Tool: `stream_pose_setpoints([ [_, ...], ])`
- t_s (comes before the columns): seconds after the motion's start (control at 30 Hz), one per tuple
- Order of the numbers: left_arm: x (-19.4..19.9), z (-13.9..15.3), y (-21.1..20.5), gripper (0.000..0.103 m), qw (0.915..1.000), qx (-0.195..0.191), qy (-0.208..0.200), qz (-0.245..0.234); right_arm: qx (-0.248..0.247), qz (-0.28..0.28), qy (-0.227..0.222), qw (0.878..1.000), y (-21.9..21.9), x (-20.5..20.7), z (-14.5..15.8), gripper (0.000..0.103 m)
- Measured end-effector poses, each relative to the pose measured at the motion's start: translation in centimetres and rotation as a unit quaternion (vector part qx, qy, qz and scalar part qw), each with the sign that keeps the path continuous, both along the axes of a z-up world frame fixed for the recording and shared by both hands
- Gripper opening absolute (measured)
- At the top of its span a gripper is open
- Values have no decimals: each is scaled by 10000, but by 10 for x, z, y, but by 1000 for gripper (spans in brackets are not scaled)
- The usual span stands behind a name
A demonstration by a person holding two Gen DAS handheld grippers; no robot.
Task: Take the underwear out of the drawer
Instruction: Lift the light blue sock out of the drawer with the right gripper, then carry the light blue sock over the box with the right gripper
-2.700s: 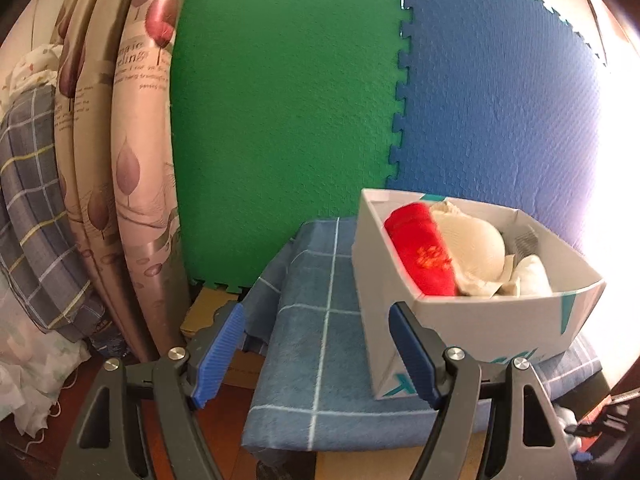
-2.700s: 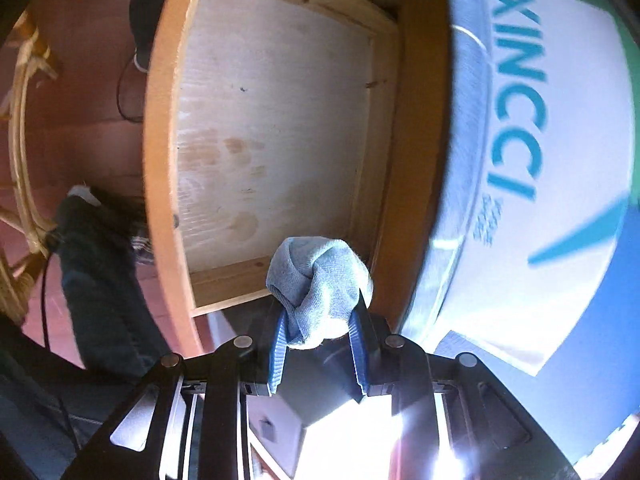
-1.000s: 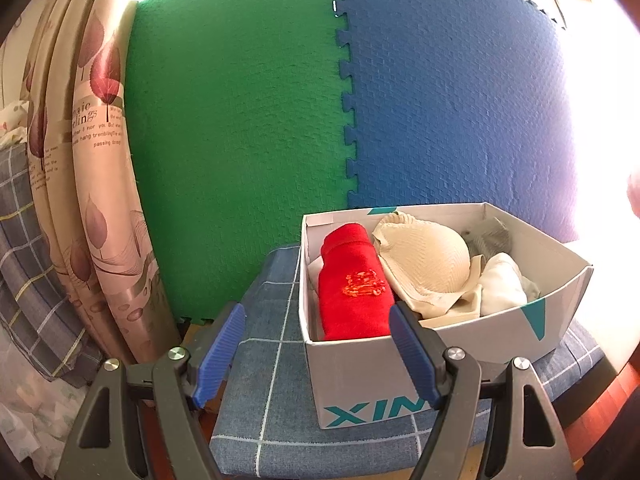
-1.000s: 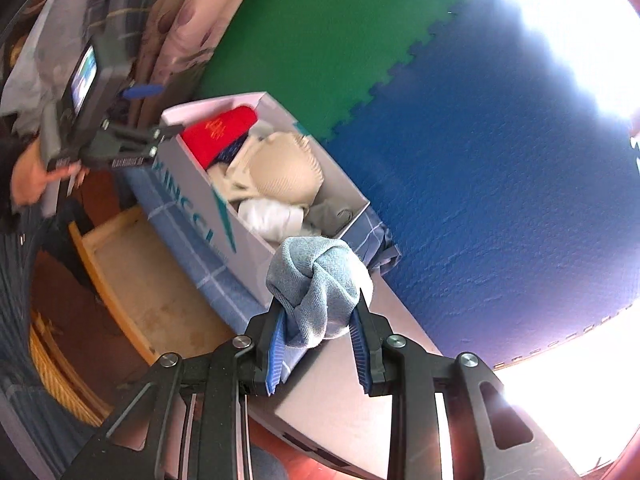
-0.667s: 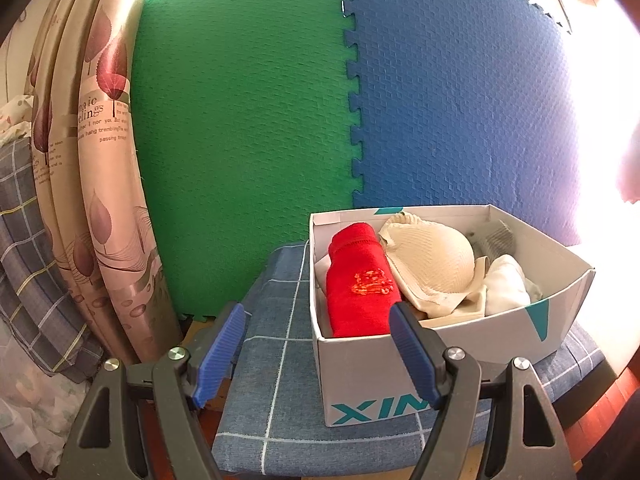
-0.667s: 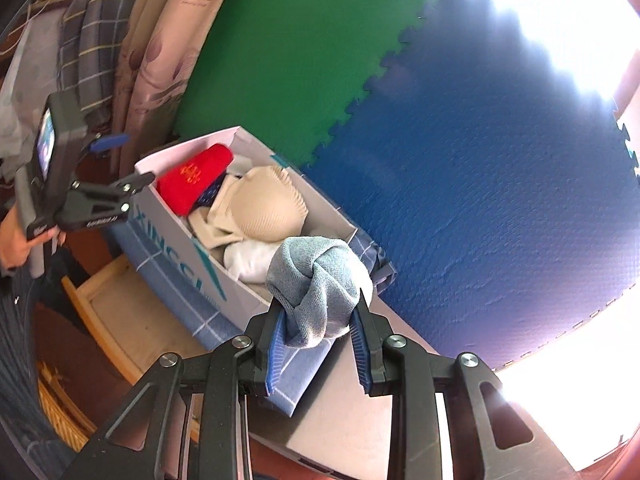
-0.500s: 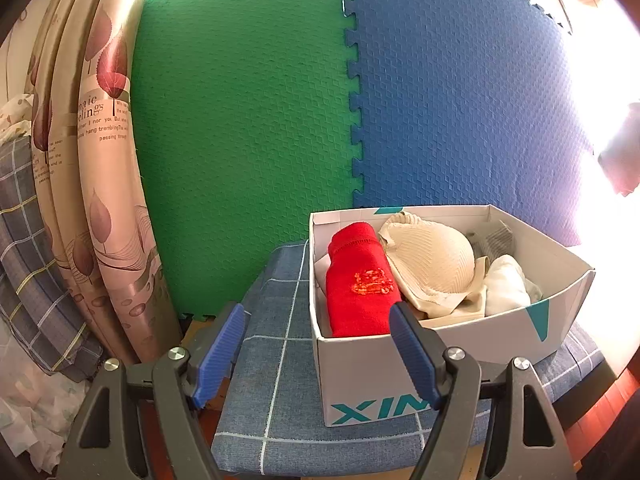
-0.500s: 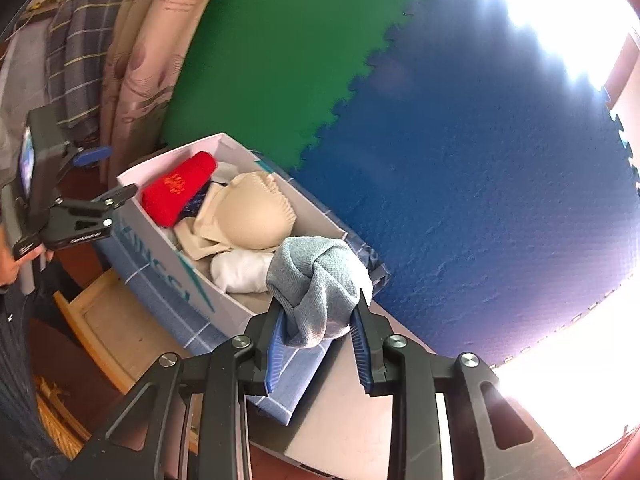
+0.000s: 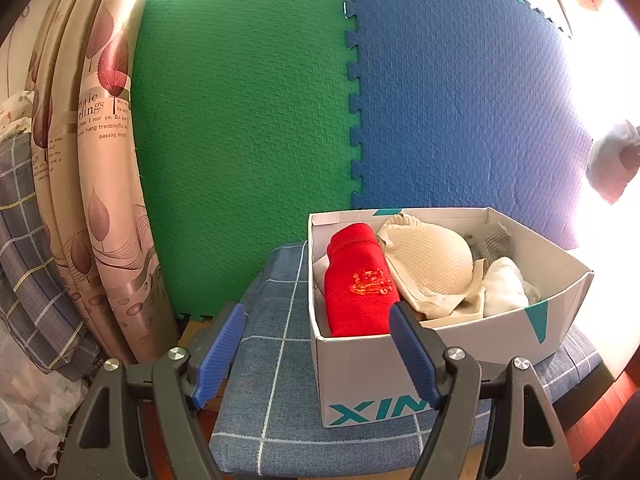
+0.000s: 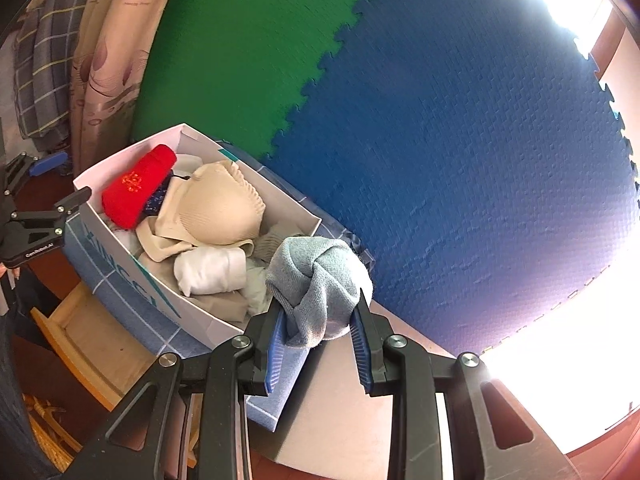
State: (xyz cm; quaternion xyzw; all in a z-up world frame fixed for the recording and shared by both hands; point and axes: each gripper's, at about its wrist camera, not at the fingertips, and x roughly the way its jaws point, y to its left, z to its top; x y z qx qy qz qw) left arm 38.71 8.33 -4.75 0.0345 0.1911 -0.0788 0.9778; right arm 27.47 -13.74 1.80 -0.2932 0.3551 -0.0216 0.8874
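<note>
Two grippers here. The right gripper [image 10: 320, 334] is pinching one rolled-up bundle of light blue underwear [image 10: 318, 286], knit-looking and knotted into a ball, held up in the air just past the near end of the box. You can also catch that bundle at the far right edge of the left wrist view [image 9: 612, 164], washed out by glare. The left gripper [image 9: 314, 354] has its jaws spread wide with nothing between them, sitting in front of the box.

One white cardboard box [image 9: 400, 364] with teal lettering, open top, rectangular. Inside I count one red roll [image 9: 358, 280] with gold embroidery (soft, fleecy), one cream bra [image 9: 430, 258] with a ribbed chevron texture and rounded cups, one white folded piece [image 9: 504, 288], and one grey ribbed piece [image 9: 494, 240] tucked at the back. There's a bit of dark patterned fabric [image 10: 156, 198] beside the red roll in the right wrist view; can't tell what it is.

The box sits on a blue checked cloth [image 9: 276, 340] with thin white lines, draped over a low surface. Below it an open wooden drawer [image 10: 86, 338] shows pale bare wood.

Behind everything: two interlocking foam mats, one green mat [image 9: 240, 120] and one blue mat [image 9: 460, 112], both bumpy-textured with jigsaw edges. A leaf-print curtain [image 9: 104, 160] and a plaid fabric [image 9: 24, 240] hang on the left. Strong light blows out the right side.
</note>
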Motion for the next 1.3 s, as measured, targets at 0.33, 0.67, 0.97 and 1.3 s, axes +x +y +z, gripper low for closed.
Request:
stream_pose_setpoints([
  [0.33,-2,-2,3,78,10000,-85,-40,27,-16,-198,-62,9998,-7,10,-4,27],
  [0.67,-2,-2,3,78,9999,-118,-56,46,-6,-619,-355,9974,-26,18,-6,27],
  [0.97,-2,-2,4,78,9999,-130,-88,58,190,-874,-515,9947,-44,20,-6,27],
  [1.3,-5,-4,5,78,9997,-167,-168,28,263,-899,-595,9938,-43,21,-4,27],
])
